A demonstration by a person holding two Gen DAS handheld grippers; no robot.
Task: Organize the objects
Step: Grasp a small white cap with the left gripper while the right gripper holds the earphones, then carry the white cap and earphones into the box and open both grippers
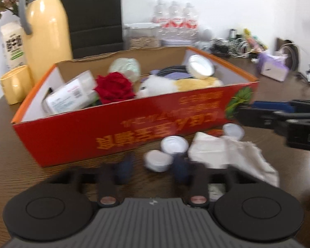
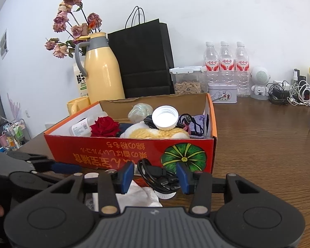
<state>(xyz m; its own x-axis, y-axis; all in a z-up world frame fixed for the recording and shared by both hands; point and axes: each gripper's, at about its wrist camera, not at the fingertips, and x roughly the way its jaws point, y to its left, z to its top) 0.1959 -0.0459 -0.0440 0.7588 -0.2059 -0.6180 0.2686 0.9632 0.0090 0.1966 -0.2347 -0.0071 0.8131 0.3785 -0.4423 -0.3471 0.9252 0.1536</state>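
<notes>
R gripper point(image 2: 155, 178) was open, fingers either side of a black cable bundle point(image 2: 161, 178) on the table point(image 2: 268, 155), not clamped. L gripper point(image 1: 153, 168) open too, w/ white caps point(image 1: 173, 145) & a crumpled tissue point(image 1: 227, 155) just ahead. Behind them the red box point(image 2: 122, 152) held a rose point(image 2: 105, 127), plush toy point(image 2: 155, 133), cap & cables. Yellow thermos point(image 2: 103, 72) & water bottles point(image 2: 226, 62) stood farther back.

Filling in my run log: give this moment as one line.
left gripper: open, over white caps | right gripper: open around black cable | red box: part filled
</notes>
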